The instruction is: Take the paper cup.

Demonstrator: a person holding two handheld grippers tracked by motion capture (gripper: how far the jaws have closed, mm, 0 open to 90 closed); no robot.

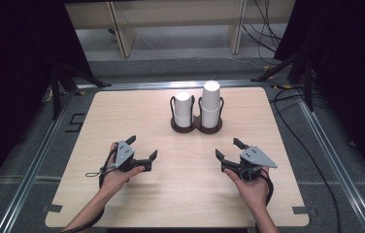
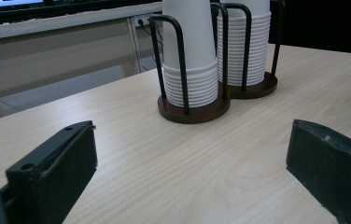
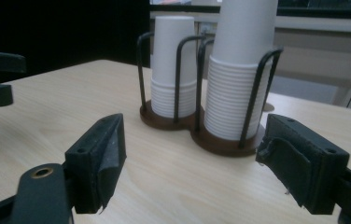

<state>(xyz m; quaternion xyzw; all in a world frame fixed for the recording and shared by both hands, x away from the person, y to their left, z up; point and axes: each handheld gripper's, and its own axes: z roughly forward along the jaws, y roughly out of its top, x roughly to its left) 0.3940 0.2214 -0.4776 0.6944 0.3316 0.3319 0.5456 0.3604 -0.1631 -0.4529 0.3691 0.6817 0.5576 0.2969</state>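
Both tongs stand spread with nothing between their jaws: the left tongs [image 1: 143, 147] and the right tongs [image 1: 228, 148] hover over the near half of the tabletop [image 1: 122, 204], each aimed at the cup holder [image 1: 196, 124] farther back near the middle. That holder is a dark double base with black wire loops; the shorter stack of white paper cups [image 1: 183, 108] sits in its left ring, the taller stack [image 1: 210, 102] in its right.

To lift a cup well, I judge it best to come in level with the jaws wide, close on the top cup's bare wall above the wire loops, and pull straight up so the loops do not snag. How tightly the cups nest is hard to tell from here.

Room is generous: bare wood lies all around the holder, and the tabletop's edges are well apart from both hands.
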